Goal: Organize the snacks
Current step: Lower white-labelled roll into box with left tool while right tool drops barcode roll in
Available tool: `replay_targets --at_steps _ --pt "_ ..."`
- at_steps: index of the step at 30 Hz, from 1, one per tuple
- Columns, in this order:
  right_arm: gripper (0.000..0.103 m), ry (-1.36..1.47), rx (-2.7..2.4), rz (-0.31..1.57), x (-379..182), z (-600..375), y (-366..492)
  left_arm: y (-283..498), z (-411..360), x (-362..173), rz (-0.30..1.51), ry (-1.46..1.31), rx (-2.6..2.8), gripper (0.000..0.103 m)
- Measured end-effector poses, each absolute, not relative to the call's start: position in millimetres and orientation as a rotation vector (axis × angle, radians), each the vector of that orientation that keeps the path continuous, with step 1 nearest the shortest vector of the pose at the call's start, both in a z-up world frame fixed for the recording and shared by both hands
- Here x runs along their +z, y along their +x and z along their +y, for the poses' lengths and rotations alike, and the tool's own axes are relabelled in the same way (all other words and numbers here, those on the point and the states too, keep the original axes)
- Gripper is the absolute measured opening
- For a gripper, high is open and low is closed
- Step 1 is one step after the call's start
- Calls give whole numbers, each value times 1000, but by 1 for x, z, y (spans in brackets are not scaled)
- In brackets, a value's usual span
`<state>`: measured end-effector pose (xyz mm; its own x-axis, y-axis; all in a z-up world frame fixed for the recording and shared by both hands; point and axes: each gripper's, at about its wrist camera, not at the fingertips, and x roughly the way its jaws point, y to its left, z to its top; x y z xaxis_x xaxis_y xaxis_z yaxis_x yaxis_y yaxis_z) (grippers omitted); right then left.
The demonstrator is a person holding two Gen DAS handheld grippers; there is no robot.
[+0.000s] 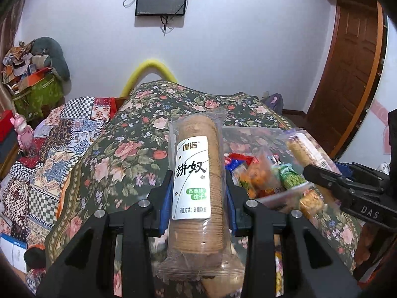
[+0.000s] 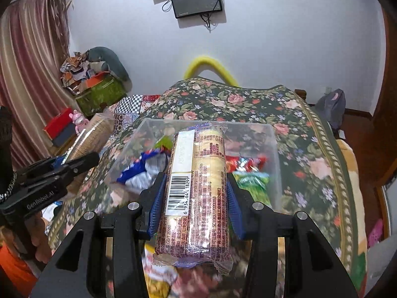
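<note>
Right wrist view: a floral bedspread (image 2: 310, 129) is covered by a clear bin (image 2: 273, 134) of small snacks, over which a pale biscuit roll (image 2: 196, 186) is clamped lengthwise in the right claw (image 2: 196, 198), seemingly for lowering in. A brown biscuit roll (image 1: 196, 173) is gripped likewise by the left claw (image 1: 198, 196), beside the bin.

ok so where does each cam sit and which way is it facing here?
Left wrist: on the left gripper, facing along its fingers over the floral bedspread to the far wall; the brown biscuit roll is clamped between its fingers, the right gripper enters at right.
Right wrist: on the right gripper, facing likewise, above the clear bin; the pale biscuit pack is clamped, the left gripper shows at left.
Shared: bedspread, bin, wall screen, yellow arch.
</note>
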<state>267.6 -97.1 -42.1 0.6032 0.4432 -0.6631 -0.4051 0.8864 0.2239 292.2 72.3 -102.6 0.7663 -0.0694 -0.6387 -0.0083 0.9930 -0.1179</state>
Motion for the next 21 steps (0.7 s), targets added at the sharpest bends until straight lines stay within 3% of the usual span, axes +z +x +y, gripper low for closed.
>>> replay_targets --at_steps 14,21 --pt "43 10 510 874 -71 -54 315 355 68 -130 791 -122 -78 36" --pt "44 -36 505 857 -71 -48 312 352 68 -121 742 -114 -89 37"
